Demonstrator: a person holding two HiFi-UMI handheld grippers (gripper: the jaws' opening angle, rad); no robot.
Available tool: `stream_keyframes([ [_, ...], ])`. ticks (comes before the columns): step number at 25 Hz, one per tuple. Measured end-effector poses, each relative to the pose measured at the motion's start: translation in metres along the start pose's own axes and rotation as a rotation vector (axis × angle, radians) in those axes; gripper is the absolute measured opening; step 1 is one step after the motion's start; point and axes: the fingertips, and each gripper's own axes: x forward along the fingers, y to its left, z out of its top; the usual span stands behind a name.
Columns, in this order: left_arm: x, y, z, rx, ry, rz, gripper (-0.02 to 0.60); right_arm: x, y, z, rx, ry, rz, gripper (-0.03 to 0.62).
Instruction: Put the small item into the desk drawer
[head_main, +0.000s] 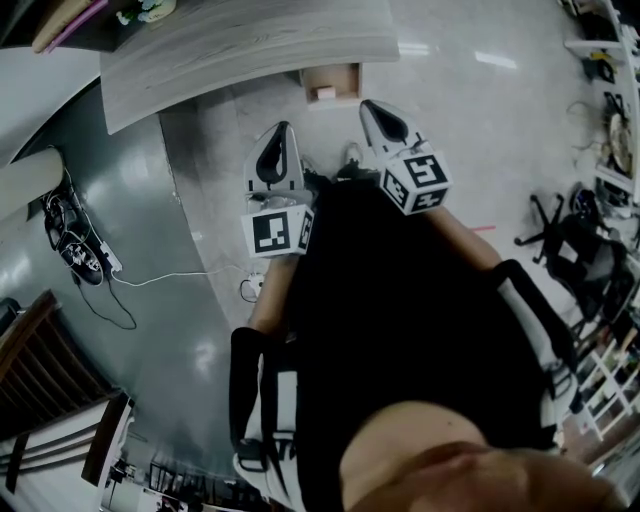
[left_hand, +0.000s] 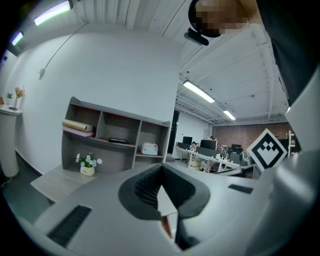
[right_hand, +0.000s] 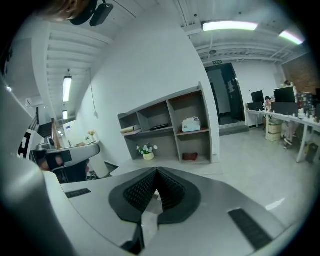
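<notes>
The wood-grain desk (head_main: 250, 50) runs across the top of the head view. Under its front edge a light wooden drawer box (head_main: 330, 82) shows, with a small white thing (head_main: 324, 92) in or on it that is too small to identify. My left gripper (head_main: 279, 135) and right gripper (head_main: 382, 112) hang side by side over the floor, close to my body and short of the desk. Both point toward the desk. In both gripper views the left gripper (left_hand: 161, 169) and right gripper (right_hand: 156, 173) have their ribbed pads meeting at the tip, shut with nothing between them.
A grey shelf unit (left_hand: 115, 140) stands on the desk beside a small flower pot (left_hand: 87, 167); both also appear as the shelf unit (right_hand: 167, 127) and pot (right_hand: 148, 153). Cables and a power strip (head_main: 85, 262) lie on the floor at left. An office chair (head_main: 575, 240) stands at right.
</notes>
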Motion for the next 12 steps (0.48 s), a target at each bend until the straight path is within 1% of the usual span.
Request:
stream_keyframes([
  [12,-0.001,-0.014,0.000,0.029,0.002,-0.024,-0.002,-0.011,0.000,0.002,-0.004,-0.021,0.003,-0.002],
])
